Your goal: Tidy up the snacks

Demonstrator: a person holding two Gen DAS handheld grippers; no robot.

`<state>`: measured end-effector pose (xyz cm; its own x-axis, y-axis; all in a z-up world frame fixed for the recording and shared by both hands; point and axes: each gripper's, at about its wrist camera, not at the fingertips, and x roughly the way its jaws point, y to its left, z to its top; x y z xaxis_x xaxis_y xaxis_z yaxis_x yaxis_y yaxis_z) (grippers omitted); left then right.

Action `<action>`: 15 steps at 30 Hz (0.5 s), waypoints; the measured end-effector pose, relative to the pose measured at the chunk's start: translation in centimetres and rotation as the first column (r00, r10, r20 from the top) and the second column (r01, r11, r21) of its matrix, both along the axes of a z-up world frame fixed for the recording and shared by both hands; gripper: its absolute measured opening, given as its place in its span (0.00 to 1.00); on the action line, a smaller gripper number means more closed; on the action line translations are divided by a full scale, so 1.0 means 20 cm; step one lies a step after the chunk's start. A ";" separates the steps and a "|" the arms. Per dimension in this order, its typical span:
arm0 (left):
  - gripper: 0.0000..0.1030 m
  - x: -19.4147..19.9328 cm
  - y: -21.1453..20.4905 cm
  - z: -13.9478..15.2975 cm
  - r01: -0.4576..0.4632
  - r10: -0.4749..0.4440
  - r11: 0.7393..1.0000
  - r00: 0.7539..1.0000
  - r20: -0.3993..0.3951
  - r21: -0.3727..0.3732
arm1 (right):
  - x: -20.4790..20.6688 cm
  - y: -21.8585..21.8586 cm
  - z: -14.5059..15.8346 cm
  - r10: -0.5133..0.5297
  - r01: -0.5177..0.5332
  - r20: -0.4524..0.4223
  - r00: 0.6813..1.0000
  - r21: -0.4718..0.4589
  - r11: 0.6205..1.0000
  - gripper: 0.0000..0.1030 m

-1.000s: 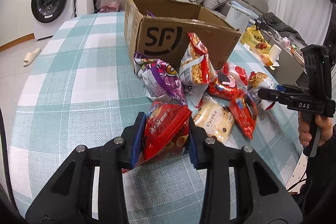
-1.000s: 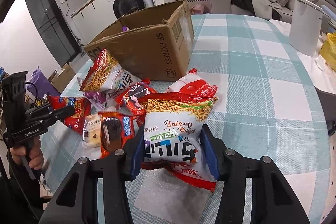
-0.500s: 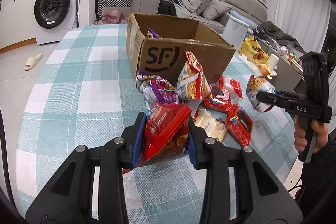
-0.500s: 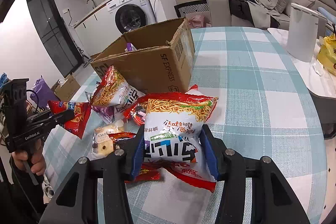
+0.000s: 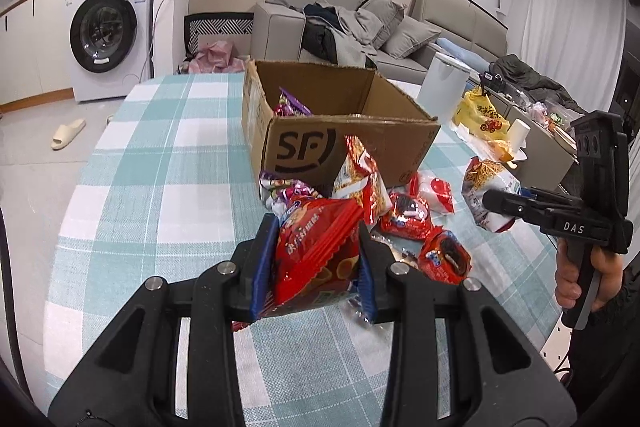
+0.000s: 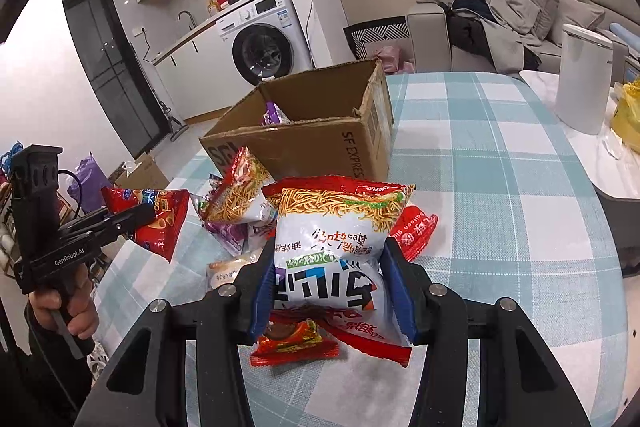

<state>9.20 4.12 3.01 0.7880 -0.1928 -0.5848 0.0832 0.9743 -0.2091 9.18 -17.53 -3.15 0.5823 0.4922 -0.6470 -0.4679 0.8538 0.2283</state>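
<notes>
Both sets of jaws are clamped tight: the left gripper (image 5: 316, 259) pinches the red snack bag (image 5: 316, 247), the right gripper (image 6: 334, 287) squeezes the white noodle packet (image 6: 332, 247). Both packs have come up off the checked surface (image 5: 160, 187) since a second ago, so the carry to the cardboard box (image 5: 344, 131) looks underway. Both hands tilt forward and down, box ahead, loose snacks (image 5: 404, 215) piled between.

box: cardboard box (image 5: 344, 131) on table (image 5: 168, 163), 12 o'clock
snacks: snack pile (image 5: 400, 211) before box, 1 o'clock
inside: a packet (image 5: 290, 105)
</notes>
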 end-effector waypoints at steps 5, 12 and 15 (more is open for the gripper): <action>0.32 0.00 0.00 0.06 -0.009 0.009 1.000 1.000 0.026 -0.005 | 0.00 0.02 0.04 -0.002 0.002 0.016 1.000 0.019 1.000 0.49; 0.32 0.03 -0.01 0.13 -0.015 0.015 1.000 0.998 0.057 -0.006 | 0.01 0.04 0.12 -0.006 0.005 0.043 0.999 0.038 0.999 0.49; 0.32 0.06 -0.01 0.16 -0.015 0.015 1.000 0.998 0.068 -0.006 | 0.02 0.07 0.16 -0.004 0.002 0.058 0.998 0.041 0.999 0.49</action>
<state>10.39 3.86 6.23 0.8289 -0.1840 -0.5282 0.0830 0.9744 -0.2091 9.53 -16.20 0.04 0.6198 0.5160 -0.5913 -0.4790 0.8456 0.2357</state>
